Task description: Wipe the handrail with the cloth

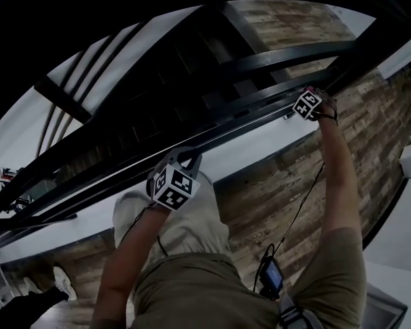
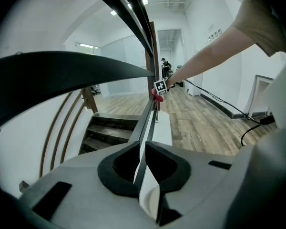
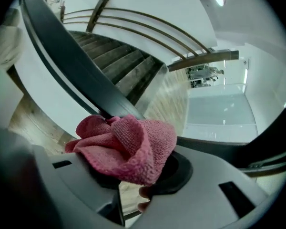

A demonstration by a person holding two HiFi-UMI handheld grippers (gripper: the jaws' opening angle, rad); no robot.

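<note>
Looking steeply down in the head view, the dark handrail (image 1: 246, 107) runs diagonally from lower left to upper right above a wood-plank floor (image 1: 260, 201) and a white curved wall band (image 1: 257, 151). The left gripper (image 1: 185, 156) sits at frame centre on the rail; the right gripper (image 1: 308, 96) is at upper right, arm outstretched.

Left gripper view: the jaws are clenched on the rail's thin edge, which runs away toward the frame centre. Dark stair treads (image 2: 107, 128) descend at lower left. White walls and ceiling lights enclose the room.

Right gripper view: the jaws grasp a bunched pink cloth (image 3: 128, 144), which is pressed against the rail at lower centre. Stairs rise beyond, with curved wooden rails (image 3: 148, 25) on the white wall.
</note>
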